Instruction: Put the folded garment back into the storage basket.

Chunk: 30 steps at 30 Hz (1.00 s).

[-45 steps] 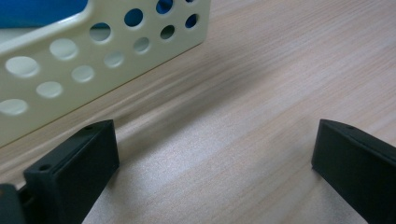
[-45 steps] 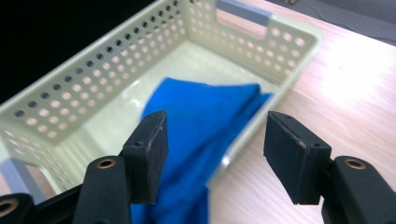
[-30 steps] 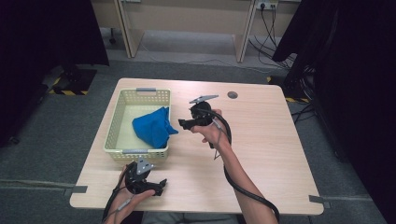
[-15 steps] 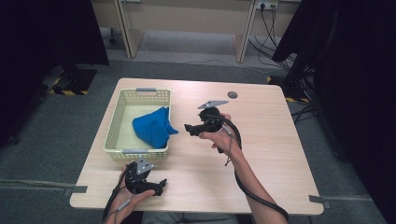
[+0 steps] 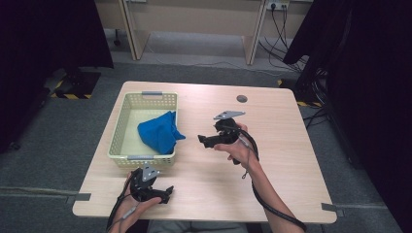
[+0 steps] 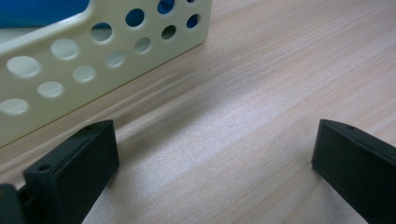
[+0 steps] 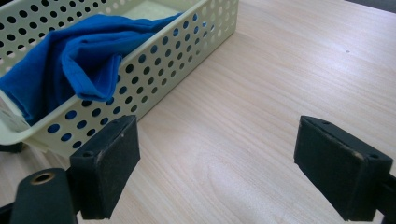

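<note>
Right gripper (image 5: 201,141): jaws spread with nothing between them, having just been opening; held above the table (image 5: 272,145) beside the basket.
Left gripper (image 5: 167,191): jaws apart, empty, at the table's near edge.
Blue cloth (image 5: 159,131): crumpled inside the basket (image 5: 124,127), one fold over its right rim.

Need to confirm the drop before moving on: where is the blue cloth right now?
The blue cloth lies bunched inside the cream basket at the table's left in the high view, one edge draped over the basket's right wall, left of the right claw.
</note>
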Available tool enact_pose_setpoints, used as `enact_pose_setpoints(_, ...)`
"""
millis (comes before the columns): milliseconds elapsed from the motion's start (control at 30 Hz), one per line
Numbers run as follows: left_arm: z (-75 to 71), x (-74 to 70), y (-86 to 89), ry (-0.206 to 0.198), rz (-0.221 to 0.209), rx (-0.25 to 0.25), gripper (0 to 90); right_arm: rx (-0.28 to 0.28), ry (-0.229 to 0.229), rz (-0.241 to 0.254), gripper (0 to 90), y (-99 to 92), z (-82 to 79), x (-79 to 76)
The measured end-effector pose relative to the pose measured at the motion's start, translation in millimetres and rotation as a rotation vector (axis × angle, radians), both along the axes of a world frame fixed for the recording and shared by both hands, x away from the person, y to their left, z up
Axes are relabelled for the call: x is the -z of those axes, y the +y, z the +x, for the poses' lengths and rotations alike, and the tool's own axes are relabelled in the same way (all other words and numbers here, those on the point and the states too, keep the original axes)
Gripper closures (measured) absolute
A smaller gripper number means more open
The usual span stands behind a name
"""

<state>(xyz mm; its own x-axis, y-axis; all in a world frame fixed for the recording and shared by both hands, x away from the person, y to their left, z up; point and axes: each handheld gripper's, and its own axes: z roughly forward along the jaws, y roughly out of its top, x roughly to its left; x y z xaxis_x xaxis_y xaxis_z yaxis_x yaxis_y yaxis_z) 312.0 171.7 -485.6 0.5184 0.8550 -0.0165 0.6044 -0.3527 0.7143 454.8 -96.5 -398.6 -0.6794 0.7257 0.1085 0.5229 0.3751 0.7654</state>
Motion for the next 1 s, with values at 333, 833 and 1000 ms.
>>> enact_pose_setpoints(333,0.0,0.0,0.0,0.000,0.001,0.000,0.0,0.023,0.018,-0.020,12.5,-18.1,3.2,17.7)
enact_pose_setpoints(833,0.1,0.0,0.1,0.000,0.001,-0.001,0.0,0.076,0.062,-0.009,11.0,-58.7,-7.0,54.7)
enact_pose_setpoints(1000,0.1,0.0,0.0,0.000,0.001,-0.002,0.0,0.096,0.074,0.011,10.5,-65.8,-14.6,59.7)
